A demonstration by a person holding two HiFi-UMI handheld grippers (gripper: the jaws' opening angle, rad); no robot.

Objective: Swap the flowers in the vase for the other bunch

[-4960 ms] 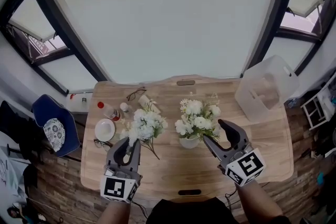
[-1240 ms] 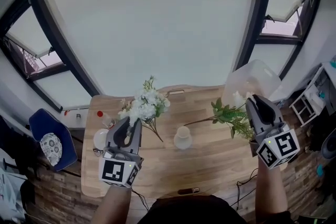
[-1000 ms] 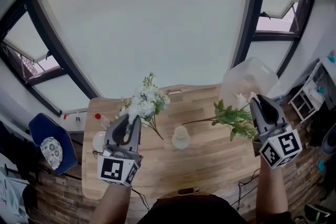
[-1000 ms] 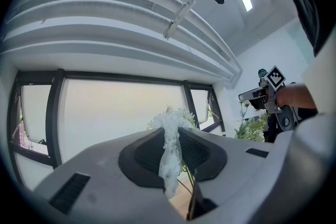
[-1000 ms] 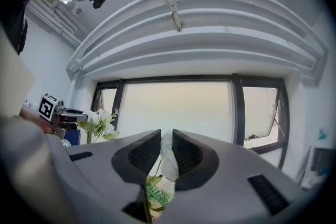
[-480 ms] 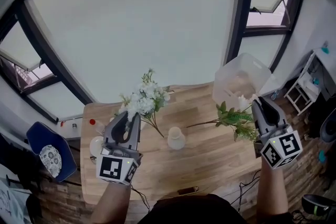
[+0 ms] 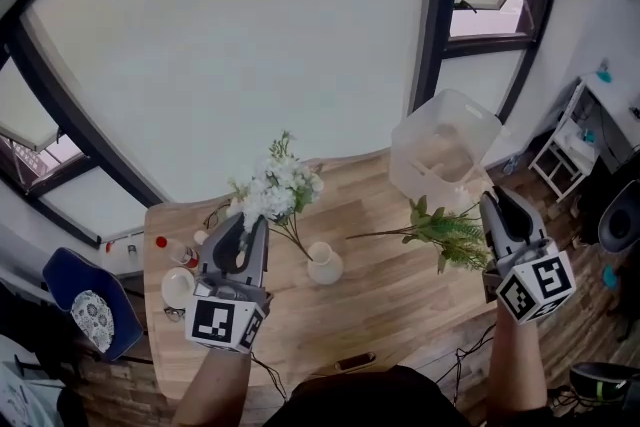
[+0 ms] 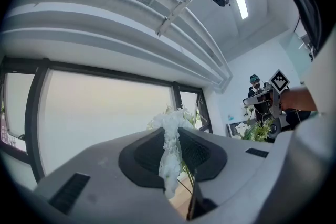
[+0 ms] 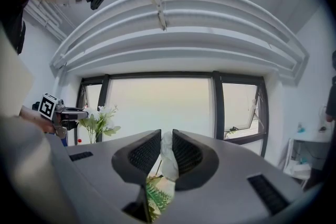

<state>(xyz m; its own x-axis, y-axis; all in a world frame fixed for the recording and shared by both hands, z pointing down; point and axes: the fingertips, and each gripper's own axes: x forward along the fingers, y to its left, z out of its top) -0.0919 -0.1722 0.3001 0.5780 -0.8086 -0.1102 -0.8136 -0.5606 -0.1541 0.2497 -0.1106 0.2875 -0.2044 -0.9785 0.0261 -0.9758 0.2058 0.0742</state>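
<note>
The small white vase [image 7: 323, 265] stands empty on the wooden table [image 7: 400, 300]. My left gripper [image 7: 248, 229] is shut on the stems of a white flower bunch [image 7: 275, 191], held up left of the vase. In the left gripper view white blossom [image 8: 169, 155] fills the gap between the jaws of that gripper [image 8: 170, 131]. My right gripper [image 7: 494, 200] is shut on the other bunch [image 7: 447, 237], green leaves with white blooms, its stem lying level and pointing left toward the vase. In the right gripper view a white bloom [image 9: 168, 160] and fern leaves [image 9: 155, 195] sit between the jaws of that gripper [image 9: 167, 136].
A clear plastic bin [image 7: 445, 150] stands at the table's far right. At the left end are a red-capped bottle [image 7: 162, 243], a white dish [image 7: 178, 287] and glasses [image 7: 175, 313]. A blue chair [image 7: 85, 300] stands left of the table. Big windows lie behind.
Five seconds back one bunch stood in the vase and the other lay on the table; both are now lifted in the grippers. Over the last second both hands drifted slightly as the view swung.
</note>
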